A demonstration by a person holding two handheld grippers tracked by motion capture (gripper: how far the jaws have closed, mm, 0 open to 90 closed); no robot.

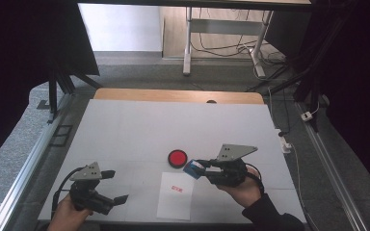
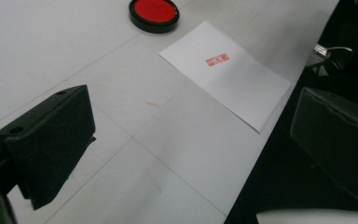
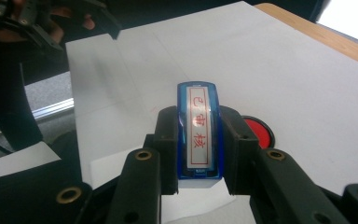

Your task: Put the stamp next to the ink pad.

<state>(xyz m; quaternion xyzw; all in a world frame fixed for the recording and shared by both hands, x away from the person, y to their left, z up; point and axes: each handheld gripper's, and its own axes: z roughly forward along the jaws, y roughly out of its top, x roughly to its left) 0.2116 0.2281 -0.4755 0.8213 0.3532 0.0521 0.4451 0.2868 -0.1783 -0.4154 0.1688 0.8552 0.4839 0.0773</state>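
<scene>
A: What's the right gripper (image 1: 203, 167) doing on your end?

B: Clamped on a blue stamp (image 3: 199, 135). In the right gripper view I see it pinched between both jaws, label up: white strip, red border, red characters. From the high view I only get a small blue block (image 1: 191, 168) at the jaw tips, held above the table (image 1: 125, 125), just right of the red ink pad (image 1: 178, 158).

A: Label readable from above?

B: No, too small. Only the right gripper view resolves it. That view also shows the ink pad (image 3: 260, 130) partly hidden behind the right-hand jaw.

A: Left gripper (image 1: 114, 185)?

B: Jaws spread wide, nothing between them. The left gripper view has one jaw at the left edge and one at the right, bare table between. Gripper sits near the table's front left corner in the person's left hand (image 1: 67, 211).

A: Paper?

B: White sheet (image 1: 176, 195) lying flat at the front edge, between the two grippers. Red rectangular stamp mark (image 1: 177, 188) near its top. The left gripper view shows the mark (image 2: 217, 59) more clearly as a red box, text not legible. It also picks up a faint red smear (image 2: 152, 103) on the table beside the sheet (image 2: 226, 74), which I can't make out from above.

A: Pad lid?

B: Pad is open, red surface exposed, black rim (image 2: 154, 14).
</scene>
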